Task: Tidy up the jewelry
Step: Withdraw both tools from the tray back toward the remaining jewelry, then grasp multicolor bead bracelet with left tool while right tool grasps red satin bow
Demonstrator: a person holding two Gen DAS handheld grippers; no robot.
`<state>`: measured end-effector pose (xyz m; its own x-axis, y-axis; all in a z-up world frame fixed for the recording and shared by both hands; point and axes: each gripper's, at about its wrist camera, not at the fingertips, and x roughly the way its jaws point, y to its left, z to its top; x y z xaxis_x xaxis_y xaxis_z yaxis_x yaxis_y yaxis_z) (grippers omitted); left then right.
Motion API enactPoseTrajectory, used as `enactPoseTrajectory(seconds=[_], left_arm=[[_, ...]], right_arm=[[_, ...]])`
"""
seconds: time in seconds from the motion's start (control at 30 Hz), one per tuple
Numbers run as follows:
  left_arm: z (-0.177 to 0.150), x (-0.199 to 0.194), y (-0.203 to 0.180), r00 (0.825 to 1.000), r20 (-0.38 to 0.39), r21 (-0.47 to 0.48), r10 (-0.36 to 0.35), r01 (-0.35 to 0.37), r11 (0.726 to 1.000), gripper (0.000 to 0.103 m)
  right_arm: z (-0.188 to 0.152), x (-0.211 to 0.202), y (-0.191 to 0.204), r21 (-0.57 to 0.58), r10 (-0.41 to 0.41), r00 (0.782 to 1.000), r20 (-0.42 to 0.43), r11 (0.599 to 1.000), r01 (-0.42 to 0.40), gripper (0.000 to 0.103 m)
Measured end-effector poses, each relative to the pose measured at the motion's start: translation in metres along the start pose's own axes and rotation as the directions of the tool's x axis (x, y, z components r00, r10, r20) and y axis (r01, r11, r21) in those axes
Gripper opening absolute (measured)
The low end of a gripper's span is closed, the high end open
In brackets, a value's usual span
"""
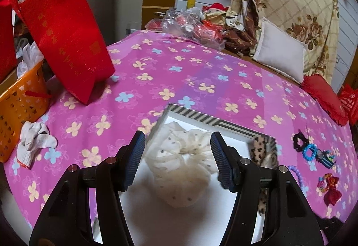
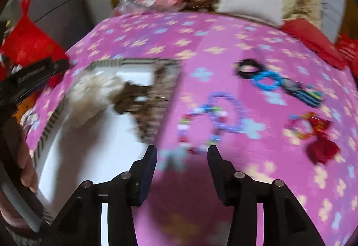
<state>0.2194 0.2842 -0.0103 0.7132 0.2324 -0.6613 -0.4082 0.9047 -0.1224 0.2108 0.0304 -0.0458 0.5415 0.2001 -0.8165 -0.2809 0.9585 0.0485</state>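
The left gripper (image 1: 177, 156) hangs with its jaws apart over a white box with a striped rim (image 1: 201, 117), and a cream dotted scrunchie (image 1: 185, 161) lies in the box below and between the fingers; the pads do not press on it. A leopard-print scrunchie (image 1: 264, 149) sits at the box's right edge, partly draped over the rim. The right gripper (image 2: 181, 152) also has its jaws apart with nothing between them, above the pink flowered bedspread (image 2: 156, 44) just right of the box (image 2: 138, 71); this view is blurred. A hand (image 2: 24, 170) shows at the left edge of that view, on the other tool.

On the bedspread to the right of the box lie the loose pieces: a purple bead bracelet (image 2: 223, 111) overlapping a multicoloured bead bracelet (image 2: 197, 132) just ahead of the right fingertips, then further toward the right edge a black scrunchie (image 2: 247, 69), a blue scrunchie (image 2: 267, 82) touching it, a dark striped hair tie (image 2: 304, 94) beside that, and a red bow (image 2: 320, 141) nearest the near right edge.

At the left edge of the bed stand a red gift bag (image 1: 64, 38) and an orange basket (image 1: 20, 105), with a white glove (image 1: 35, 143) beside the basket. A white pillow (image 1: 282, 51) and a floral quilt (image 1: 297, 0) are at the far edge.
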Motion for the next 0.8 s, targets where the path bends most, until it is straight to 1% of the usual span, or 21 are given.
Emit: enactPoseTrajectory(seconds=[0.1, 0.2, 0.27, 0.33, 0.4, 0.47, 0.5, 0.57, 0.67, 0.73, 0.8], left_arm=[[-0.004, -0.008, -0.012, 0.998, -0.024, 0.006, -0.065, 0.065, 0.998, 0.061], [-0.013, -0.017, -0.032, 0.988, -0.056, 0.028, -0.142, 0.144, 0.989, 0.061], [-0.021, -0.022, -0.05, 0.977, -0.09, 0.052, -0.193, 0.198, 0.979, 0.061], [-0.033, -0.024, -0.075, 0.956, -0.147, 0.081, -0.253, 0.267, 0.96, 0.061], [-0.046, -0.026, -0.099, 0.941, -0.186, 0.118, -0.284, 0.309, 0.944, 0.061], [-0.063, -0.028, -0.126, 0.931, -0.218, 0.184, -0.293, 0.334, 0.924, 0.061], [-0.074, -0.027, -0.141, 0.929, -0.236, 0.228, -0.284, 0.337, 0.913, 0.061], [-0.091, -0.022, -0.164, 0.929, -0.269, 0.286, -0.254, 0.329, 0.9, 0.061], [-0.107, -0.013, -0.186, 0.922, -0.308, 0.331, -0.236, 0.337, 0.881, 0.061], [-0.112, -0.008, -0.2, 0.928, -0.301, 0.38, -0.219, 0.327, 0.865, 0.061], [-0.112, -0.001, -0.208, 0.937, -0.292, 0.403, -0.193, 0.304, 0.863, 0.061]], right_arm=[[-0.015, -0.017, -0.055, 0.078, -0.069, 0.998, 0.009, 0.995, 0.068, 0.045], [-0.031, -0.029, -0.107, 0.167, -0.12, 0.993, 0.001, 0.979, 0.118, 0.045], [-0.041, -0.035, -0.137, 0.219, -0.138, 0.99, -0.006, 0.966, 0.136, 0.046], [-0.051, -0.04, -0.166, 0.264, -0.149, 0.989, -0.008, 0.953, 0.146, 0.046], [-0.056, -0.043, -0.185, 0.291, -0.151, 0.988, 0.001, 0.946, 0.145, 0.046], [-0.059, -0.044, -0.199, 0.311, -0.138, 0.99, 0.013, 0.942, 0.127, 0.046], [-0.059, -0.043, -0.204, 0.317, -0.13, 0.991, 0.017, 0.941, 0.118, 0.046], [-0.06, -0.038, -0.212, 0.324, -0.107, 0.994, 0.021, 0.941, 0.095, 0.046], [-0.06, -0.028, -0.216, 0.309, -0.079, 0.997, 0.015, 0.948, 0.071, 0.046], [-0.055, -0.021, -0.216, 0.276, -0.065, 0.998, 0.016, 0.959, 0.058, 0.046], [-0.048, -0.012, -0.214, 0.237, -0.055, 0.998, 0.013, 0.97, 0.05, 0.046]])
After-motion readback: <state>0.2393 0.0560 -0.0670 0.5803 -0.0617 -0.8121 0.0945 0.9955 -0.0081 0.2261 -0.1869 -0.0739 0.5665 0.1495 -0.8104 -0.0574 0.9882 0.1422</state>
